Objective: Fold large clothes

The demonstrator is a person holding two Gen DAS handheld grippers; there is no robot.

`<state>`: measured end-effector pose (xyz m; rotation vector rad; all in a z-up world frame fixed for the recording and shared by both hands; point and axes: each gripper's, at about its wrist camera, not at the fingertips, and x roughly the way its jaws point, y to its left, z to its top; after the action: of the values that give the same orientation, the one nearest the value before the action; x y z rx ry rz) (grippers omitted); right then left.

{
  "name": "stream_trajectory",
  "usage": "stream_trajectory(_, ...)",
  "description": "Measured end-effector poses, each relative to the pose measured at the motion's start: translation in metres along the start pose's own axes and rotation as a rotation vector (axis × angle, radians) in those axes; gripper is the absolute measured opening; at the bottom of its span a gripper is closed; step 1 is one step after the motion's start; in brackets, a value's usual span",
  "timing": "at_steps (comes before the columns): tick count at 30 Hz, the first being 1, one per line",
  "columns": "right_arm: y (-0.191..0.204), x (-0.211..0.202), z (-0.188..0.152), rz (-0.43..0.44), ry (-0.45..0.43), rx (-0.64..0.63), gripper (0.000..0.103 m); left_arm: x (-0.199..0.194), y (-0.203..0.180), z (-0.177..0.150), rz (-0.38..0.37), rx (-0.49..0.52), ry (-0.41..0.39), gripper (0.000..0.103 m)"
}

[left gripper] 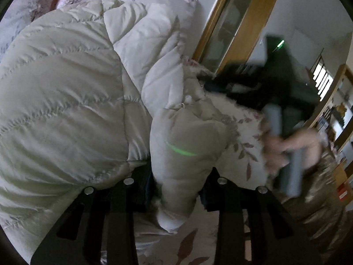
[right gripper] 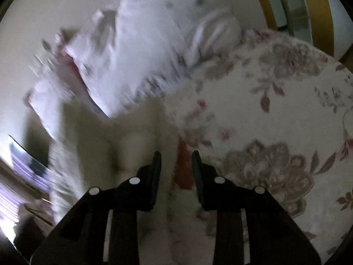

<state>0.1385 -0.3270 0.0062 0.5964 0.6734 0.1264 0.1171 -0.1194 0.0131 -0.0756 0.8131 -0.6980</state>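
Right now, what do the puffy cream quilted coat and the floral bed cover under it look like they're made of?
The puffy cream quilted coat looks like thin synthetic shell fabric, perhaps nylon, over soft filling: it has a slight sheen, stitched channels and fine puckers. The left gripper pinches a fold of it. The floral bed cover looks like matte woven cloth with a printed or woven flower pattern; blur leaves that open.

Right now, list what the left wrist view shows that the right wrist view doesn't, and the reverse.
Left wrist only: the left gripper shut on a bunched fold of the puffy cream jacket, and the person's right hand holding the other tool.

Right wrist only: the right gripper open, nothing between its fingers, above a blurred pale quilt.

Both: the floral bedspread and the wooden door frame.
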Motion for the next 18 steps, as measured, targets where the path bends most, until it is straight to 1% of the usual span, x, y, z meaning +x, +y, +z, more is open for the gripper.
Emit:
stream_trajectory(1,0.005,-0.005,0.002,0.029,-0.008,-0.008,0.043,0.001,-0.001,-0.001,0.008,0.004,0.004,0.036)
stream_trajectory(2,0.014,-0.011,0.004,0.081,-0.012,-0.027,0.050,0.002,-0.002,-0.002,0.014,0.006,0.008,0.037)
stream_trajectory(5,0.034,-0.013,0.012,0.181,0.009,-0.066,0.060,0.005,-0.003,-0.003,0.036,0.017,0.018,0.038)
stream_trajectory(7,0.044,-0.012,0.014,0.208,0.024,-0.085,0.062,0.008,-0.005,-0.003,0.053,0.028,0.024,0.039)
stream_trajectory(11,0.062,0.000,0.018,0.218,0.069,-0.107,0.062,0.012,-0.011,-0.004,0.087,0.056,0.034,0.040)
stream_trajectory(12,0.066,0.004,0.020,0.209,0.072,-0.120,0.061,0.016,-0.018,-0.005,0.093,0.064,0.036,0.041)
stream_trajectory(13,0.070,0.008,0.022,0.188,0.071,-0.138,0.051,0.018,-0.018,-0.003,0.099,0.069,0.036,0.042)
stream_trajectory(14,0.073,0.015,0.023,0.169,0.070,-0.154,0.023,0.020,-0.018,-0.002,0.103,0.073,0.036,0.043)
stream_trajectory(16,0.075,0.025,0.024,0.101,0.073,-0.184,0.016,0.020,-0.022,-0.002,0.108,0.090,0.031,0.044)
stream_trajectory(17,0.072,0.033,0.024,0.049,0.071,-0.191,0.014,0.020,-0.025,-0.002,0.103,0.097,0.028,0.044)
stream_trajectory(18,0.069,0.039,0.024,0.032,0.073,-0.190,0.013,0.015,-0.027,-0.001,0.084,0.102,0.027,0.045)
